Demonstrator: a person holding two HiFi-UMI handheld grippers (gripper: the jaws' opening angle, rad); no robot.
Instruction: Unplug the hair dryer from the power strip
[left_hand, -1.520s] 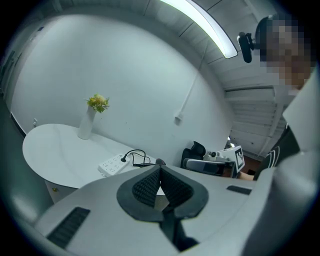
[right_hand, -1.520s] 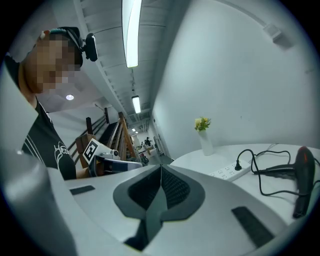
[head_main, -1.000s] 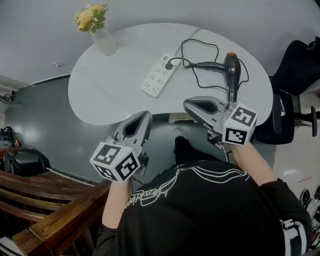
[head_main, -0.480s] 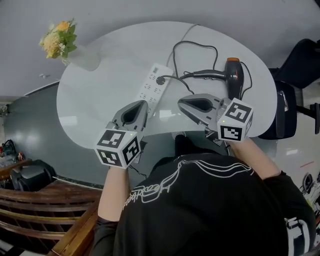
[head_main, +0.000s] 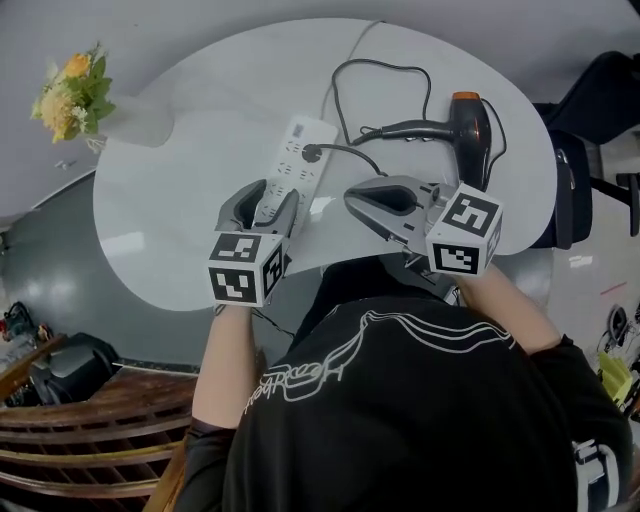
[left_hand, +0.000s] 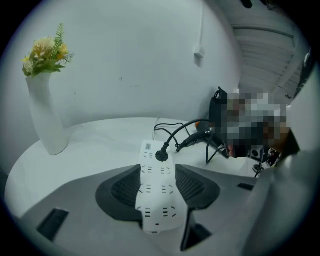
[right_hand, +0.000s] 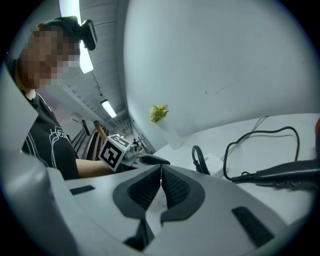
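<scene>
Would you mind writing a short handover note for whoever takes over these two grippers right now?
Left gripper: jaws opening, either side of the power strip's near end, not gripping it.
Right gripper: shut, empty, over the table's near edge.
Plug sits in the strip; hair dryer lies at the table's right.
Done: nothing unplugged.
Left: steady the strip, pull the plug.

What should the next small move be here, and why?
Probably close the left gripper on the power strip to pin it: its jaws are opening astride the strip's near end, the black plug sits in its socket, and the right gripper is shut, empty.
</scene>
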